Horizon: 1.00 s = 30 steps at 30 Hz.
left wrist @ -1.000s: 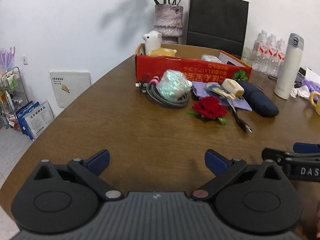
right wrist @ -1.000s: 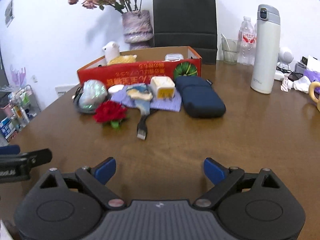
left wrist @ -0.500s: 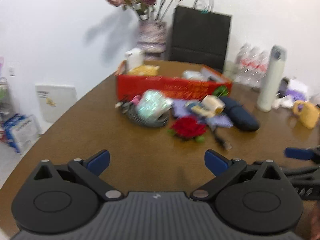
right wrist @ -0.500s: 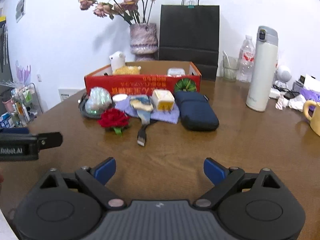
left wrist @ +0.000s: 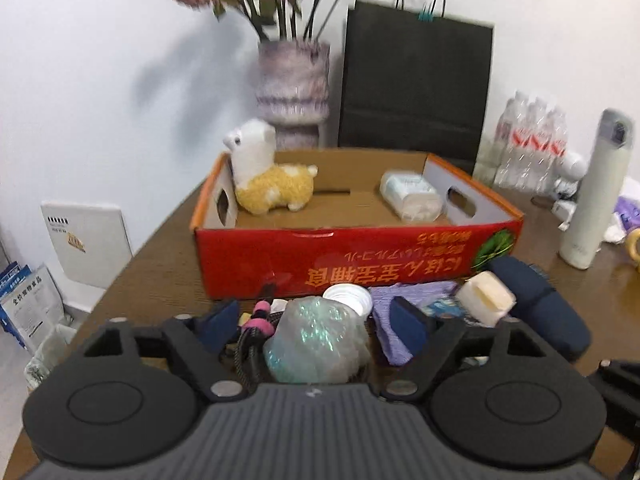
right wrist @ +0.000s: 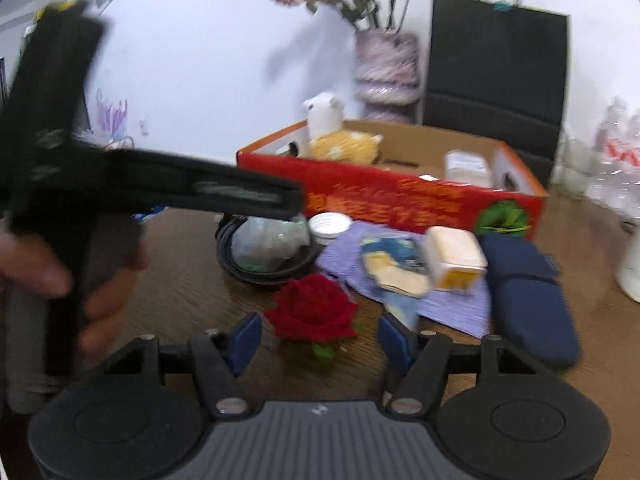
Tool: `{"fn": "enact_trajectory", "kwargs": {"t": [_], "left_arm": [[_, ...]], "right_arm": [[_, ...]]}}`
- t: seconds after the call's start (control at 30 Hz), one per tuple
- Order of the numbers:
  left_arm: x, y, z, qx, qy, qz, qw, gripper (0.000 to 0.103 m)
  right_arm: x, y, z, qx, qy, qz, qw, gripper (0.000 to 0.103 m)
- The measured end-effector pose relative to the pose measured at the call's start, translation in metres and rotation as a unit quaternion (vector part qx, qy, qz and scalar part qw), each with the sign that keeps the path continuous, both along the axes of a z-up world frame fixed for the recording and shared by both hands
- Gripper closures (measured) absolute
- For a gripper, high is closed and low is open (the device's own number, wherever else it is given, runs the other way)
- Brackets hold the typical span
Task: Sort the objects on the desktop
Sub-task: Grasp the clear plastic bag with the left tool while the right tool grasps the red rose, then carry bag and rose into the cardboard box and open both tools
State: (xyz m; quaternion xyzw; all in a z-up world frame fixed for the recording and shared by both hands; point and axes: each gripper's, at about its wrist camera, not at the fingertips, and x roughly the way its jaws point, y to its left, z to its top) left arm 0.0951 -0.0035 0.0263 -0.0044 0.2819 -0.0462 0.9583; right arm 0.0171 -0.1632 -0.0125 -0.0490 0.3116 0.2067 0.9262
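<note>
Right wrist view: blurred left tool across shiny bundle

Each set of tongs is built of matte black plastic: two round discs are flanked by angular link arms with triangular cut-outs, and a ribbed grey housing is set between them. The left tongs and the right tongs are tipped with dark blue pads. Silver pivot screws are seen at the link joints.
</note>
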Motion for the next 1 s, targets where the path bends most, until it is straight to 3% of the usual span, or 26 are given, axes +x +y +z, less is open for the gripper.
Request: {"fn": "enact_trajectory", "kwargs": {"t": [0.07, 0.1, 0.17, 0.33, 0.43, 0.6, 0.83, 1.0], "left_arm": [[0.009, -0.001, -0.007, 0.003, 0.017, 0.002, 0.9999, 0.065], [0.009, 0.001, -0.009, -0.001, 0.021, 0.0, 0.9998, 0.071], [0.002, 0.004, -0.007, -0.012, 0.013, -0.013, 0.9998, 0.079], [-0.026, 0.016, 0.023, -0.049, -0.028, -0.016, 0.9983, 0.08], [-0.043, 0.029, 0.041, -0.078, -0.042, -0.004, 0.9961, 0.08], [-0.048, 0.041, 0.066, -0.095, -0.057, 0.0, 0.9938, 0.079], [0.005, 0.028, 0.11, -0.088, -0.088, -0.043, 0.9913, 0.077], [0.096, 0.008, 0.106, -0.051, -0.033, -0.046, 0.9971, 0.077]], "right_arm": [[0.012, 0.008, -0.005, -0.004, 0.009, -0.003, 1.0, 0.039], [0.018, 0.01, -0.009, -0.008, 0.012, -0.006, 1.0, 0.04], [0.027, 0.011, -0.015, -0.008, 0.022, -0.01, 1.0, 0.05], [0.03, 0.004, -0.015, 0.008, 0.028, -0.012, 1.0, 0.064], [0.021, -0.003, -0.005, 0.018, 0.021, -0.013, 1.0, 0.065], [-0.007, -0.024, 0.032, 0.058, -0.018, 0.0, 0.998, 0.065], [0.012, -0.057, 0.086, 0.07, -0.07, -0.057, 0.993, 0.065], [0.085, -0.063, 0.116, 0.066, -0.072, -0.058, 0.993, 0.066]]}}
